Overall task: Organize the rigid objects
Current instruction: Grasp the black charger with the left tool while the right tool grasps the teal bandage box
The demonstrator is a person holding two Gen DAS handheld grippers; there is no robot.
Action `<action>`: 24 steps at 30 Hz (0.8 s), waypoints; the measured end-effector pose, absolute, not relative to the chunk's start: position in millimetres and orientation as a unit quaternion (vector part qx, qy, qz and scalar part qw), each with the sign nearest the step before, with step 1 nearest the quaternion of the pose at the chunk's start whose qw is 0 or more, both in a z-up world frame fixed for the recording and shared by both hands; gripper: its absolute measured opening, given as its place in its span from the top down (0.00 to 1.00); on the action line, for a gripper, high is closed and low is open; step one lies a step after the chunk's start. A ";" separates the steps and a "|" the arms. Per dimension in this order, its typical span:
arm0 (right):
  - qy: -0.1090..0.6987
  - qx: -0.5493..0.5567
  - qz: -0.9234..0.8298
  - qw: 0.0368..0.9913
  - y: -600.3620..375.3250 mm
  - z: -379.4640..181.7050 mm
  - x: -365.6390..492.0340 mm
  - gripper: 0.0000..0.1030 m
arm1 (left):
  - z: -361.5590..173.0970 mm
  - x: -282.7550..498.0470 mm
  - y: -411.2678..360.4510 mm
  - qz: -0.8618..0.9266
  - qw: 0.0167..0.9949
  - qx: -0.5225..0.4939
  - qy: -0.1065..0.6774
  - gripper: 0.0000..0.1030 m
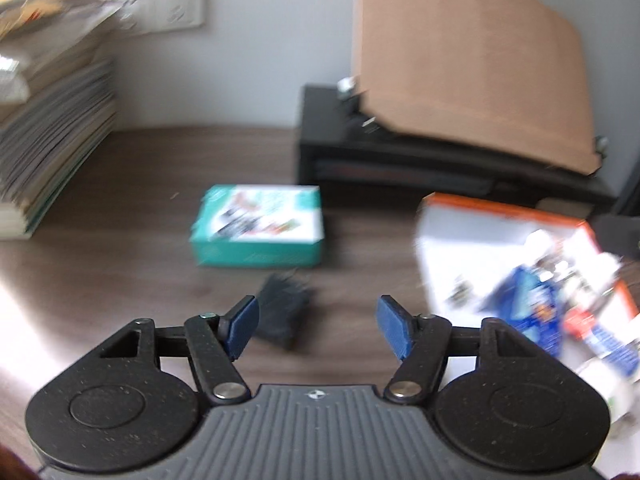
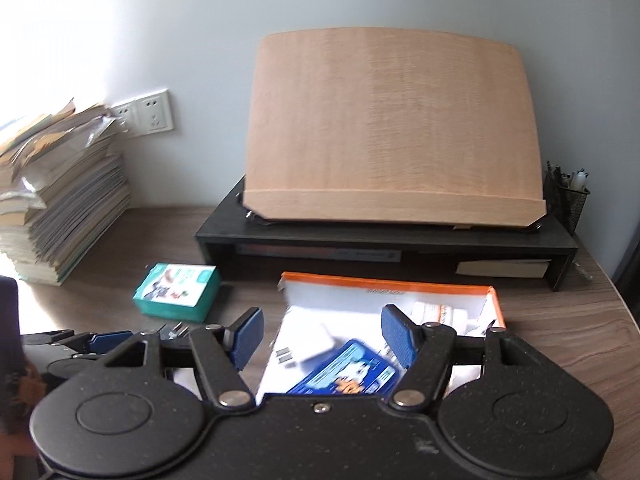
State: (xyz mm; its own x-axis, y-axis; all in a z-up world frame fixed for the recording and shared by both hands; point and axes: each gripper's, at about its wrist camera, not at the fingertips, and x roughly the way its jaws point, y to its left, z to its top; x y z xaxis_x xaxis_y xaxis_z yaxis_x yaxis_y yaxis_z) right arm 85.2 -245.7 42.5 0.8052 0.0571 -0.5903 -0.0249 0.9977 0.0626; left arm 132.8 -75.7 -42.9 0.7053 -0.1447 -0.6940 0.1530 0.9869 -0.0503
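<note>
Your left gripper [image 1: 318,330] stands part open with nothing between its blue pads; a blurred black plug [image 1: 284,314] lies just past its left finger. Your right gripper [image 2: 322,338] also gapes empty above the orange-rimmed white box [image 2: 384,284], whose long axis runs left-right, a blue card [image 2: 348,372] inside. Farther back, left of centre, the teal box [image 1: 258,226] lies flat.

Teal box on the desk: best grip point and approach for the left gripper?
Take the teal box across its two short ends, coming down from above. It lies flat on the desk with clear space either side, and the left gripper, open and empty, already points at it. Whether the jaws span it is uncertain.
</note>
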 end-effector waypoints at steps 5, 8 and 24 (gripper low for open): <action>0.322 0.022 0.022 0.946 -235.3 36.9 76.8 0.24 | -63.7 147.5 -61.2 -0.083 0.922 0.029 0.378 0.35; 0.327 0.018 0.023 0.944 -231.8 33.3 72.3 0.24 | -70.6 154.9 -60.4 -0.096 0.923 0.045 0.370 0.35; 0.345 -0.016 0.103 0.933 -182.0 14.5 145.6 0.21 | -54.8 133.4 -17.9 -0.119 0.923 -0.027 0.366 0.65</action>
